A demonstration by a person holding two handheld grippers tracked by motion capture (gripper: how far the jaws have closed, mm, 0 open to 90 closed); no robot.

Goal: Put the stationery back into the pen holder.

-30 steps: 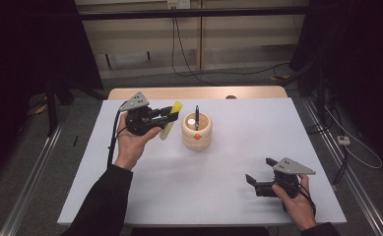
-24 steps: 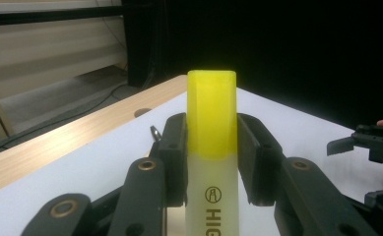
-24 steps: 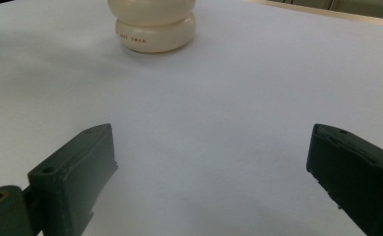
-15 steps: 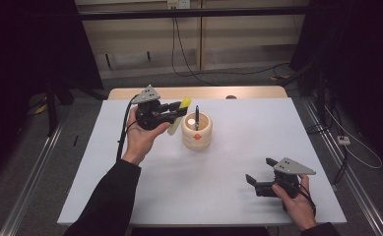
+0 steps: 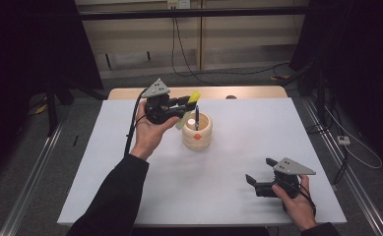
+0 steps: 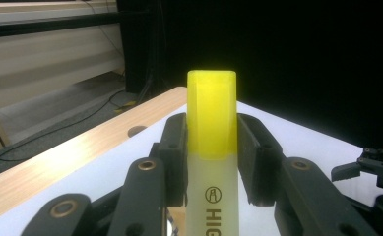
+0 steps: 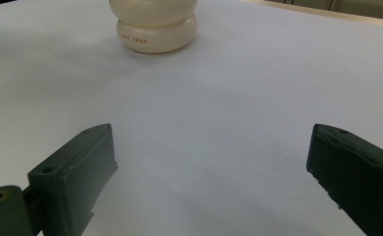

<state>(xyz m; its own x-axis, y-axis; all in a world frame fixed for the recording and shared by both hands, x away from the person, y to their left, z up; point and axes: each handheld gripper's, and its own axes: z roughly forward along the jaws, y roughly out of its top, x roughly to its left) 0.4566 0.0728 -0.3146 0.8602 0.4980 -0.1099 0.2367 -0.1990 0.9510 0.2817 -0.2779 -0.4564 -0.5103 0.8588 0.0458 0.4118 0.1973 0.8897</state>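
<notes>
High view: left gripper (image 5: 181, 104) clamped on highlighter (image 5: 188, 109), tilted over pen pot (image 5: 197, 131) mid-bench (image 5: 238, 147). Left gripper view: jaws pinching barrel below yellow cap (image 6: 212, 115); light, stiff, probably slick plastic, so mid-barrel best. Right gripper view: jaws wide apart, holding nothing.

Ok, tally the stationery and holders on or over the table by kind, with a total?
Yellow highlighters: 1, held in the left gripper
Dark pens: 1, standing in the holder
Cream pen holders: 1
Total: 3
</notes>
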